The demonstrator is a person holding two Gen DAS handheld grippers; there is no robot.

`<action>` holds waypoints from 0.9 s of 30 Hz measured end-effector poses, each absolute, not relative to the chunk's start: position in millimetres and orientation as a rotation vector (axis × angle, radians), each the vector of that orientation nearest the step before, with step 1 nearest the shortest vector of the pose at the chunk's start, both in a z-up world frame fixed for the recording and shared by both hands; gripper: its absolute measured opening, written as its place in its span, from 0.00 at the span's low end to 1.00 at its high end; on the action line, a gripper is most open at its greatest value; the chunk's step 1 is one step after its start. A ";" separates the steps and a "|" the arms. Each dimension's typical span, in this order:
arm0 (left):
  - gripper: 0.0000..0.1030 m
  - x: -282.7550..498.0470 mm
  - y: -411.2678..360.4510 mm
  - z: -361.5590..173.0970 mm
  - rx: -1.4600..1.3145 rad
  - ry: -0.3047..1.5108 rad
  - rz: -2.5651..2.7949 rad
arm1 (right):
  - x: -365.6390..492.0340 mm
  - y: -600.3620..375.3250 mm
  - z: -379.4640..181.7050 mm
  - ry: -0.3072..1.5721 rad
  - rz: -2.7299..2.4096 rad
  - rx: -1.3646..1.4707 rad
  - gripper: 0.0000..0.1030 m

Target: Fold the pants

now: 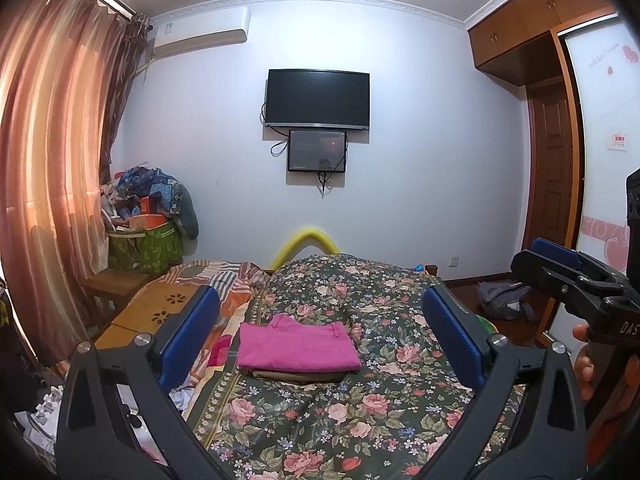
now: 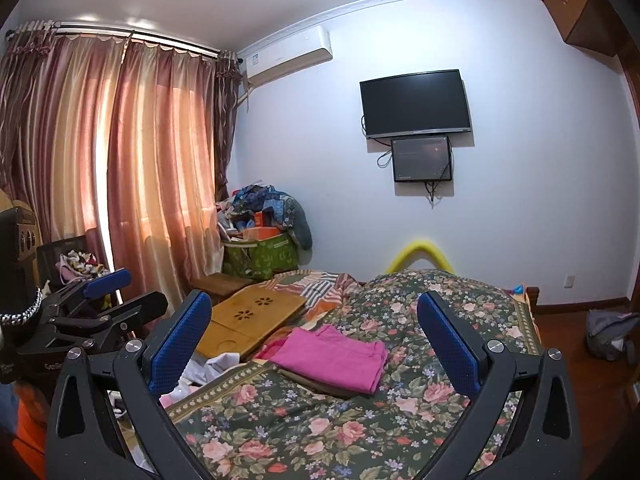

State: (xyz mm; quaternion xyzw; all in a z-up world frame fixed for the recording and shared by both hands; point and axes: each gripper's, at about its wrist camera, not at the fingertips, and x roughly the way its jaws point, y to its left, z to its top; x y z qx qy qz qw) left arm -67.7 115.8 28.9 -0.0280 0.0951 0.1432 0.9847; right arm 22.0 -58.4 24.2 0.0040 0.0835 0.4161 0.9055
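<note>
Pink pants point(image 1: 298, 343), folded into a flat rectangle, atop a brown folded garment point(image 1: 298, 376)

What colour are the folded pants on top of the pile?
Bright pink pants; clearest in the left wrist view.

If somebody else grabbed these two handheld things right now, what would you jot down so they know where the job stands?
Left tool: open, holding nothing, above the bed.
Right tool: open, holding nothing, alongside it.
Pink pants: folded into a neat rectangle, lying on a folded brownish garment on the floral bedspread, untouched by either tool.
Done: the pink pants look fully folded.
Left: probably nothing for this pair; loose white cloth lies at the bed's edge, what it is I cannot tell.
</note>
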 end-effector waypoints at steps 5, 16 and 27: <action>1.00 -66.2 116.9 27.7 -0.060 0.197 0.284 | 22.5 -59.7 25.0 0.177 0.855 0.009 0.99; 1.00 -64.4 118.6 27.9 -0.063 0.200 0.277 | 23.3 -62.4 27.4 0.177 0.846 0.009 1.00; 1.00 -59.5 119.1 27.3 -0.074 0.212 0.255 | 24.5 -63.9 27.4 0.177 0.844 0.007 1.00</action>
